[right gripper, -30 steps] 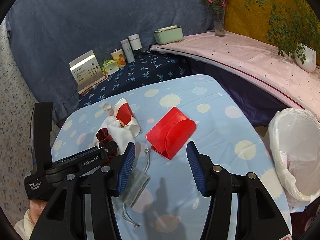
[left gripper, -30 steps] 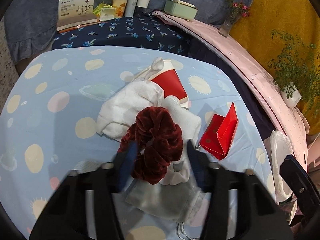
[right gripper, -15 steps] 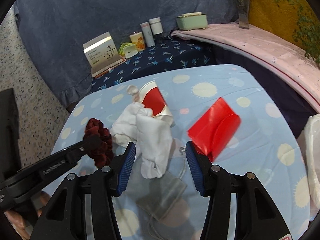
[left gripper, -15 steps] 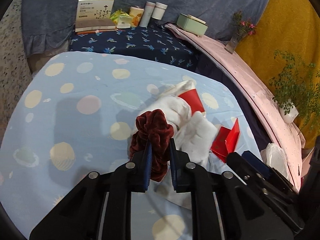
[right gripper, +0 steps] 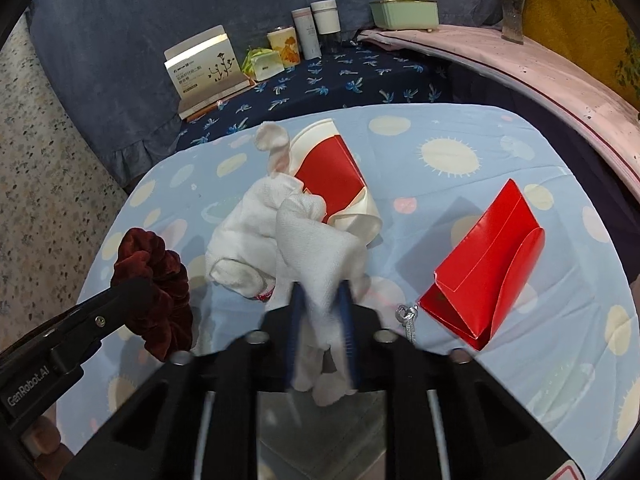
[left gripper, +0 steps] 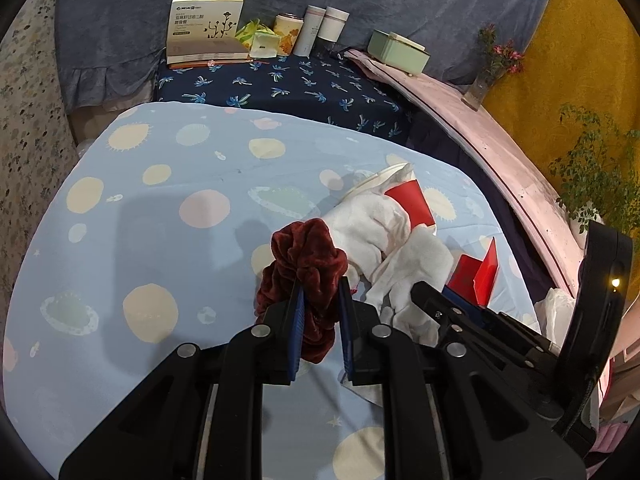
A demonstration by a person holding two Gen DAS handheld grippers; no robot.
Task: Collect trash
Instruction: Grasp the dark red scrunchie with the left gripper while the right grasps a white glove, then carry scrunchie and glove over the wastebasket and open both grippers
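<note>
Dark red velvet scrunchie [left gripper: 308, 276] sits pinched in my left claw [left gripper: 319, 300], lifted above the tabletop [left gripper: 168, 208]; my right claw [right gripper: 322, 304] is closing on the white cloth [right gripper: 312, 240] beside the red-and-white paper cup [right gripper: 336, 176].

"GenRobot.AI" in white letters on the black left gripper [right gripper: 136, 292], Chinese print on the white box [left gripper: 206, 26], too small to read

Tabletop [right gripper: 460, 128]: light blue cloth, sun and dot print.
On it: white cloth [right gripper: 288, 236]; flattened red-and-white cup [right gripper: 332, 176]; red paper box [right gripper: 488, 264]; small silver ornament [right gripper: 408, 316].
</note>
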